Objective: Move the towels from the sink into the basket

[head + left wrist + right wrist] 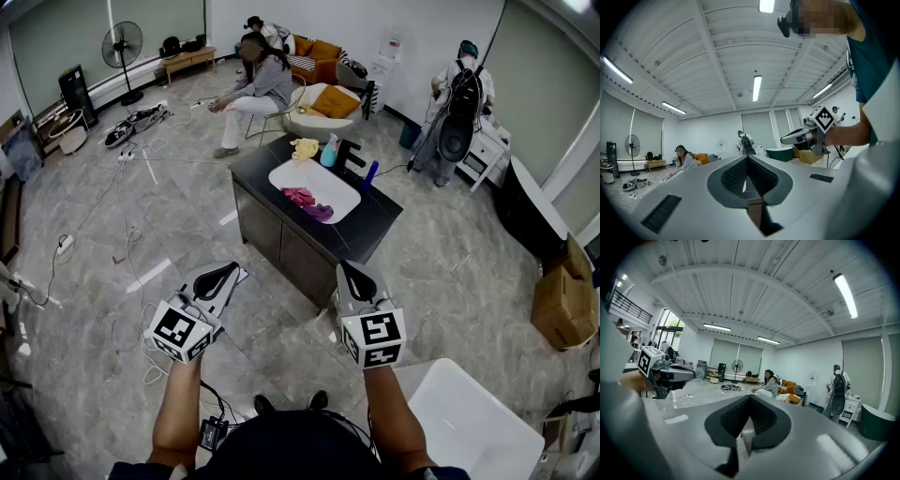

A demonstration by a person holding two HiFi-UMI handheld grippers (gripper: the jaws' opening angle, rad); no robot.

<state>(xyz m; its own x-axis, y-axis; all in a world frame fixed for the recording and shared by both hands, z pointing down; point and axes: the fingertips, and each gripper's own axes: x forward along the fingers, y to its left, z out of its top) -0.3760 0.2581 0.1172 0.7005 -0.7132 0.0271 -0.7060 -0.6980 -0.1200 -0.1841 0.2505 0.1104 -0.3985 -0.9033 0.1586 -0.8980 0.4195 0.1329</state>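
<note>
A white sink (pixel 339 194) is set in a dark cabinet ahead of me. In it lie a pink towel (pixel 298 196) and a purple towel (pixel 319 212). A yellow cloth (pixel 305 147) rests on the counter behind the sink. The white basket (pixel 473 422) stands on the floor at my lower right. My left gripper (pixel 230 271) (pixel 749 160) and right gripper (pixel 350 270) (pixel 750 400) are held level in front of me, well short of the cabinet. Both are shut, with nothing between the jaws. Each gripper view shows the room and the other gripper, not the sink.
A teal bottle (pixel 330 150), a black faucet (pixel 349 155) and a blue bottle (pixel 370 174) stand by the sink. A person (pixel 253 89) sits beyond the cabinet; another (pixel 459 103) stands at the back right. Cables (pixel 131 122) trail across the floor; cardboard boxes (pixel 562 300) sit at right.
</note>
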